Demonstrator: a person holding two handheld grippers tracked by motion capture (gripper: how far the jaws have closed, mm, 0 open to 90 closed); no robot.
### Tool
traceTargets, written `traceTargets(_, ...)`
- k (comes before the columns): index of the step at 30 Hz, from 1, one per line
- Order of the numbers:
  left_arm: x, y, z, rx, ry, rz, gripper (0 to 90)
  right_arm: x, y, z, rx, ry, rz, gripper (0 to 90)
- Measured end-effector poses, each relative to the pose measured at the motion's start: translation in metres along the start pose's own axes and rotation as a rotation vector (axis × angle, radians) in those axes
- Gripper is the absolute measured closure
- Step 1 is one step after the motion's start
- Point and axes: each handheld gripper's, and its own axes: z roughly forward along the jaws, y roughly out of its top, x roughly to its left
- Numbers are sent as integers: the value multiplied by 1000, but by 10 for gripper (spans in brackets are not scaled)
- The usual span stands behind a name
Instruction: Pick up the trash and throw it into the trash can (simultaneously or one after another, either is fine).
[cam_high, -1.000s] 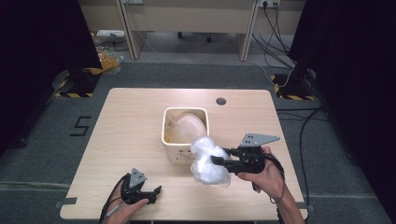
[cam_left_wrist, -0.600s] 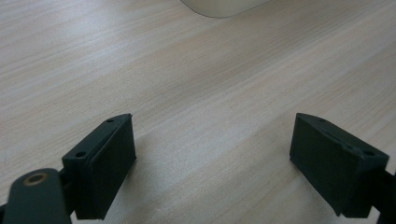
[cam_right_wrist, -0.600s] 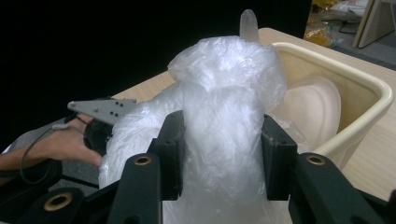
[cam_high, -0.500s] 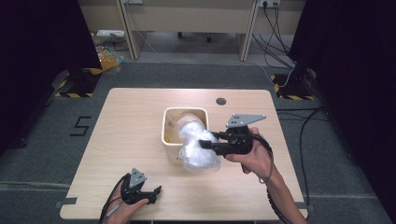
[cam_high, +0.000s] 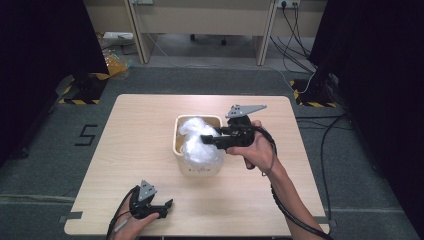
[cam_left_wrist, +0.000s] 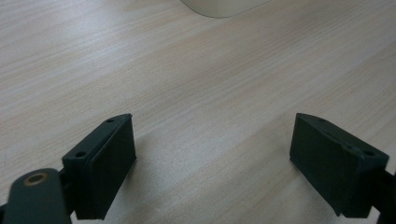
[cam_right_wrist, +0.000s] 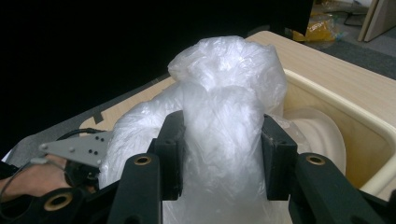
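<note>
- Under both jaw sets: wooden table (cam_high: 125, 150), bare.
- Beneath the right jaws: cream bin (cam_high: 176, 136); its front markings are illegible.
- Between the right gripper (cam_right_wrist: 223, 154) jaws: clear plastic bag (cam_right_wrist: 224, 98), pinched mid-bunch, probably for lowering into the bin.
- Left gripper (cam_left_wrist: 215, 158): jaws spread, empty, idle near the table's front edge.

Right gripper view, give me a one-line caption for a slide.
Right tool clamps a crumpled clear plastic bag above the cream bin on the wooden table.

We hold the bag (cam_high: 200, 142) over the bin (cam_high: 176, 141) with our right gripper (cam_high: 206, 139); our left gripper (cam_high: 165, 205) rests on the table (cam_high: 125, 130).
</note>
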Motion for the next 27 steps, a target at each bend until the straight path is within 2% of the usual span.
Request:
traceTargets(7,0,0,0,2,-1,3,133,-9,16,19,17,-22,14,596)
traceTargets(14,0,0,0,3,-1,4,133,-28,23,40,45,-42,56,596)
traceTargets(20,0,0,0,3,-1,4,133,-43,21,58,84,-86,83,596)
traceTargets(27,0,0,-1,4,0,4,133,-53,14,70,121,-105,105,596)
